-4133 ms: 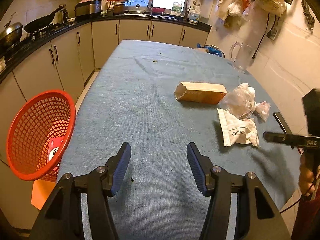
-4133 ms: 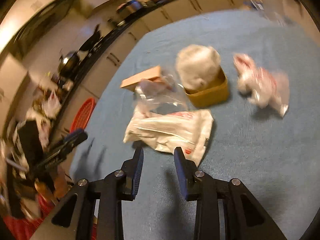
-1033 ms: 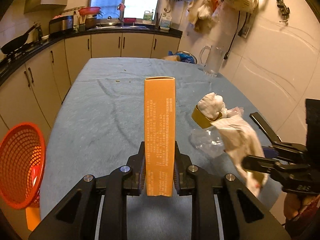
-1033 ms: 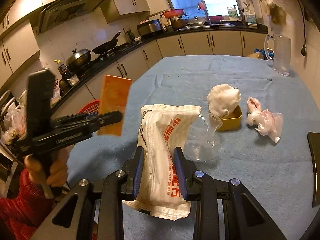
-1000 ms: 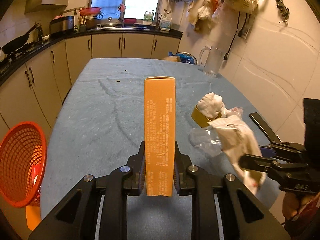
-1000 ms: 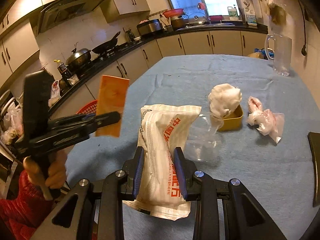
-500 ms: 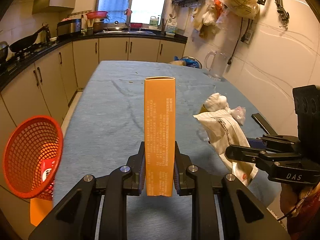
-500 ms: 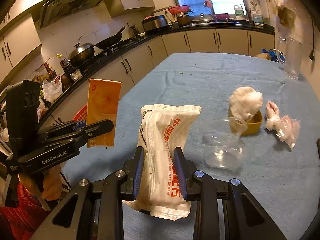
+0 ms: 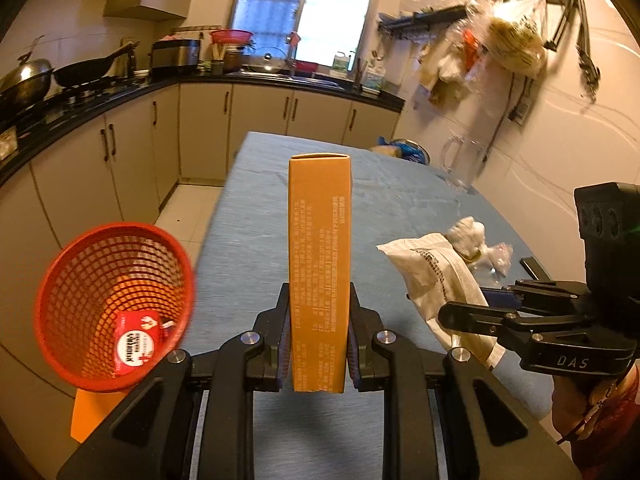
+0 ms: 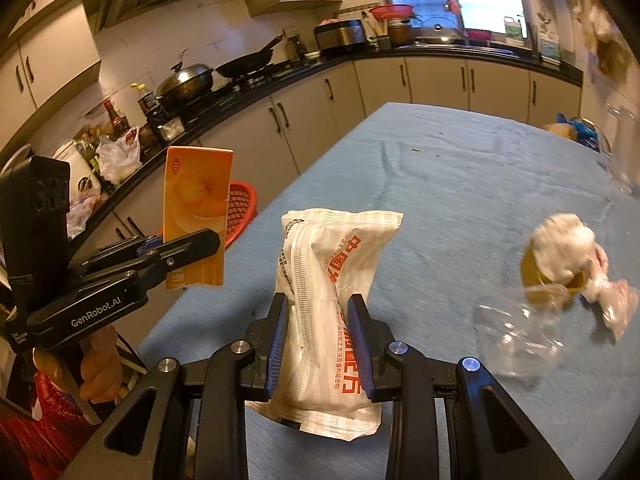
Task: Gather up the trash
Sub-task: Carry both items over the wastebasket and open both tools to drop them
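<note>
Beside the table edge (image 9: 224,216), red basket (image 9: 112,304), mouth unobstructed.

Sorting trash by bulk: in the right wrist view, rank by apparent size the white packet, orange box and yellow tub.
1. white packet, though it sits nearest the camera.
2. orange box.
3. yellow tub, blurred and partly covered.

left gripper (image 9: 319,334): clamped, angled down | right gripper (image 10: 319,344): clamped, angled down

Clear plastic cup (image 10: 516,330) blurred
</note>
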Tool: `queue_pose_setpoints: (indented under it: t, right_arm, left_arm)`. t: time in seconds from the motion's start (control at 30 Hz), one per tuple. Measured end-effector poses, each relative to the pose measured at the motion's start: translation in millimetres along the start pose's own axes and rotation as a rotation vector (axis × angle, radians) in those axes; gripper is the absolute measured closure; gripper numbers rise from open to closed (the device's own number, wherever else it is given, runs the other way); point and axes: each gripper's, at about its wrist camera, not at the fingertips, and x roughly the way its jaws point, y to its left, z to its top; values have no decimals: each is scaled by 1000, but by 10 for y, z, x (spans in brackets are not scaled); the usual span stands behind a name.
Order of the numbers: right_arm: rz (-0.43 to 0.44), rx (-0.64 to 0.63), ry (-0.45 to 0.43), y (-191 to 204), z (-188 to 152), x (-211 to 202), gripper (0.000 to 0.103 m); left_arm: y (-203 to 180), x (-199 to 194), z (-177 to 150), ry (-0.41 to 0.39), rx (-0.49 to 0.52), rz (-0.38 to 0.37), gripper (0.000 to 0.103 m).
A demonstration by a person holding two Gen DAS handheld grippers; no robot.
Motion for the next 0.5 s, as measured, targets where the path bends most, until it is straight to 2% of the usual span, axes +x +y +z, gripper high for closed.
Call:
queue_pose_setpoints:
  t: [0.5]
  right_arm:
    - [78, -72, 31, 594, 393, 428, 70]
  left_arm:
    - [867, -472, 4, -82, -133, 116, 82]
